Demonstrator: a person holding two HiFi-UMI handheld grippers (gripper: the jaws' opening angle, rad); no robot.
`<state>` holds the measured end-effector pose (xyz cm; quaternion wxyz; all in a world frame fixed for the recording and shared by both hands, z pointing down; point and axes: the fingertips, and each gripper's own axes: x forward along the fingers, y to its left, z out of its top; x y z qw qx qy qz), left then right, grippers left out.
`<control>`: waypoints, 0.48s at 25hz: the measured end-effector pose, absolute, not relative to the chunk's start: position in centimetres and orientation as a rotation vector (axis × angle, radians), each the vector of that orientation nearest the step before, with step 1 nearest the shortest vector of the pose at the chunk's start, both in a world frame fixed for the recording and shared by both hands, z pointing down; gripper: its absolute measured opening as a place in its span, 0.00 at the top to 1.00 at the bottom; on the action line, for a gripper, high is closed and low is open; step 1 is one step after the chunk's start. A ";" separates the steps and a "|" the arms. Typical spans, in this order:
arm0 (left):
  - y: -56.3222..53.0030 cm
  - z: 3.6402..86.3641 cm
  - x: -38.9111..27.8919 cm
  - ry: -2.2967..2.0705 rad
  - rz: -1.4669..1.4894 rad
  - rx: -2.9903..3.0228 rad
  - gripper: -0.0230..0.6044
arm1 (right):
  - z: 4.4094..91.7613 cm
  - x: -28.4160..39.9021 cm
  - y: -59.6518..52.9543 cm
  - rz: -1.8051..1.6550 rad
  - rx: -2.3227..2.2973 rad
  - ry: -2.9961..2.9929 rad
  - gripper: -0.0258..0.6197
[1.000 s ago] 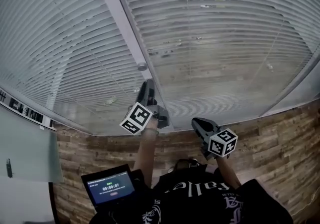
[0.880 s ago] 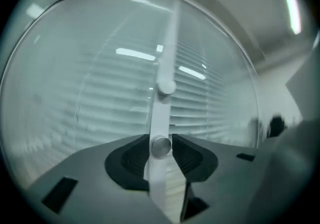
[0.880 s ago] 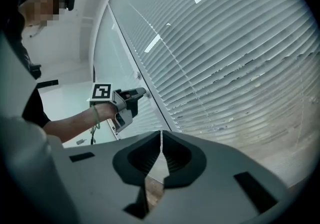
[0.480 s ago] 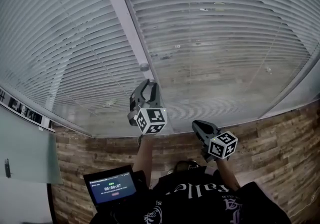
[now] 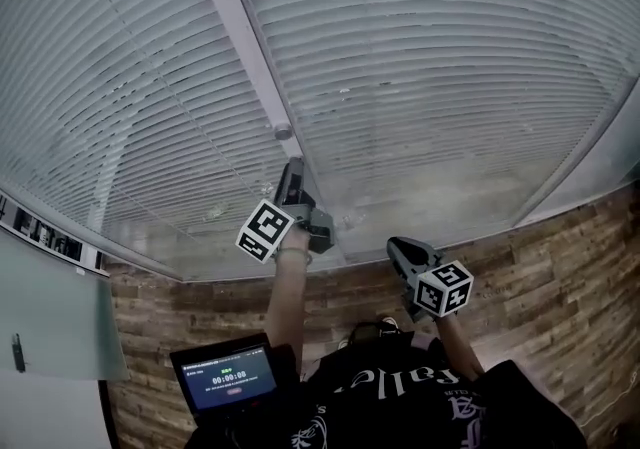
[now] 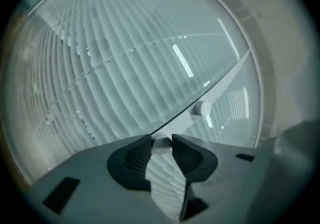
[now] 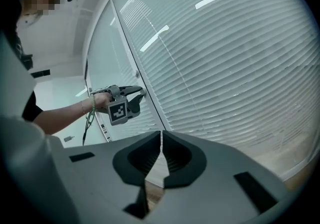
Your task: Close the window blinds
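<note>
White slatted blinds (image 5: 420, 87) hang behind glass on both sides of a white upright frame bar (image 5: 240, 47). My left gripper (image 5: 291, 173) is raised to that bar. In the left gripper view its jaws (image 6: 161, 140) are shut on a small round silver knob (image 6: 161, 145), both pads touching it. A second knob (image 6: 202, 109) sits higher on the bar (image 5: 283, 131). My right gripper (image 5: 397, 246) hangs lower and to the right, away from the glass, shut with nothing in it (image 7: 161, 138). The right gripper view shows the left gripper (image 7: 141, 91) at the bar.
A wood-plank floor (image 5: 560, 277) runs along the foot of the glass wall. A laptop with a timer on its screen (image 5: 228, 377) sits at my lower left. A pale grey panel (image 5: 50, 307) stands at far left.
The left gripper rolled about the knob, its marker cube swinging right and then back left. The slats now look flatter and let less of the far side show through.
</note>
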<state>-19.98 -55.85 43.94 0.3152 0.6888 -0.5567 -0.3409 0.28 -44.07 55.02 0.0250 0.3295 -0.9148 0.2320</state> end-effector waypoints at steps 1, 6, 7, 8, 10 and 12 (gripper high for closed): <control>-56.0 44.0 -19.9 -1.509 -0.813 1.885 0.76 | 55.0 0.3 -44.0 0.713 1.035 -2.822 0.93; -51.9 44.5 -19.3 -1.683 -0.408 2.183 0.76 | 54.1 0.5 -41.4 0.679 1.094 -2.825 0.93; -50.5 45.1 -18.9 -1.680 -0.351 2.220 0.76 | 54.0 0.5 -40.7 0.662 1.108 -2.822 0.93; -49.1 45.9 -18.5 -1.673 -0.293 2.256 0.76 | 53.9 0.4 -40.0 0.650 1.120 -2.822 0.93; -46.5 47.9 -17.8 -1.642 -0.171 2.320 0.77 | 53.5 -0.1 -38.9 0.638 1.140 -2.829 0.93; -43.6 50.0 -16.8 -1.580 -0.056 2.381 0.79 | 53.2 -0.7 -37.3 0.633 1.154 -2.835 0.93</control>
